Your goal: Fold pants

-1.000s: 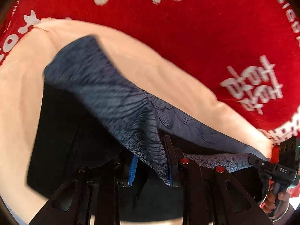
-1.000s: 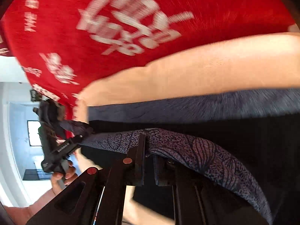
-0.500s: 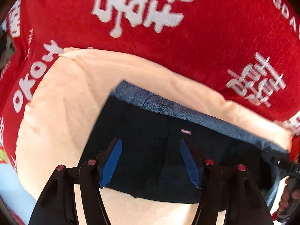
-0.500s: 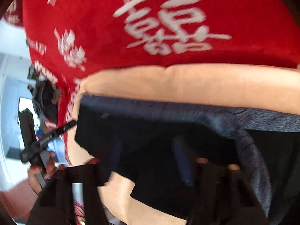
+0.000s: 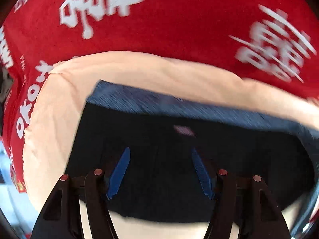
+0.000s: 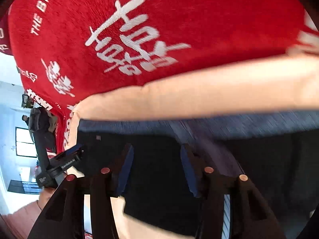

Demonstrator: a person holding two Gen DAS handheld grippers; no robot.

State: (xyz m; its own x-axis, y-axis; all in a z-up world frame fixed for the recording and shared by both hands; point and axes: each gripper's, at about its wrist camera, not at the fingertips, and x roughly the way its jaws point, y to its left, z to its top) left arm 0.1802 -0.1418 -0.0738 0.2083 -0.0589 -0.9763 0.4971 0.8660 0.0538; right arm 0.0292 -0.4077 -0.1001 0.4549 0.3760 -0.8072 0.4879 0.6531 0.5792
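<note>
Left gripper (image 5: 160, 172) hovers with its blue-padded jaws spread wide and empty, just over the dark pants (image 5: 179, 159). Right gripper (image 6: 156, 171) likewise stands parted, clasping nothing, above the same garment. Folded, the pants lie flat on a peach cloth (image 5: 139, 69), their blue-grey waistband (image 5: 159, 103) along the far edge. Beyond it spreads a red cloth with white lettering (image 5: 179, 29). At the left of the right wrist view a hand (image 6: 44, 198) grips the other tool's handle.
</note>
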